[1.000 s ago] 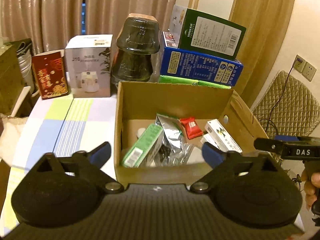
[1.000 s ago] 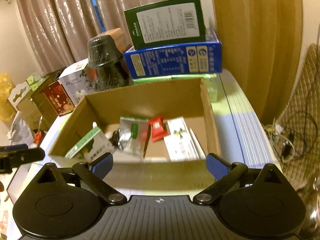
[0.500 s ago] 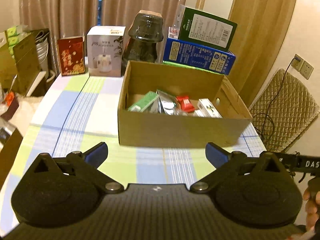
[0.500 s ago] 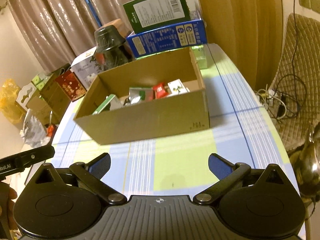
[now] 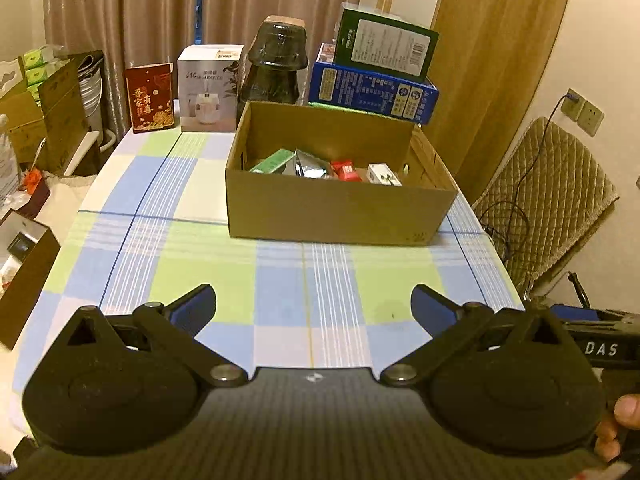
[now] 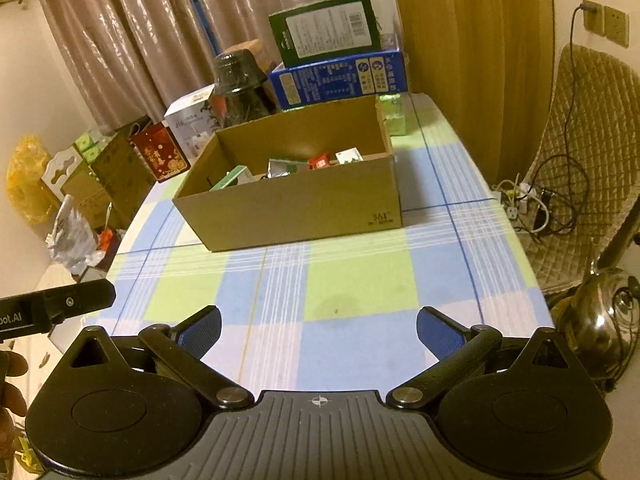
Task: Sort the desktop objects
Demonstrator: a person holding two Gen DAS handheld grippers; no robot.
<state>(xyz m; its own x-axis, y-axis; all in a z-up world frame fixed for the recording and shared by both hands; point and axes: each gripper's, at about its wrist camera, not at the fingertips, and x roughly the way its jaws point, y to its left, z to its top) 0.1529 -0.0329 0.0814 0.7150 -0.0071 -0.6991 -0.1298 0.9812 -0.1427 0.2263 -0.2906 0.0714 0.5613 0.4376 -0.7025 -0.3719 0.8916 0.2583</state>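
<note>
The cardboard box (image 5: pixel 340 210) stands on the far half of the table (image 5: pixel 240 280), a little to the right of the middle. Inside it lie a green packet (image 5: pixel 272 160), a silver foil pouch (image 5: pixel 308 166), a small red packet (image 5: pixel 344 168) and a white packet (image 5: pixel 384 174), side by side along the bottom.

The left gripper (image 5: pixel 312 304) is above the near edge of the table, well apart from the box. Its two blue fingers are spread wide and nothing is between them. The right gripper (image 6: pixel 318 330) is at the same near edge, also spread wide and with nothing in it. A fingertip of the person's right hand (image 5: pixel 630 416) shows at the lower right corner of the left view.

Behind the box stand a dark glass jar (image 5: pixel 276 64), a white carton (image 5: pixel 210 88) and a red box (image 5: pixel 150 98). To the right a green box (image 5: pixel 384 46) lies on a blue box (image 5: pixel 372 92). The tablecloth has blue, green and white squares. Curtains (image 5: pixel 200 12) hang at the back, and a quilted chair (image 5: pixel 548 200) is at the right of the table.
</note>
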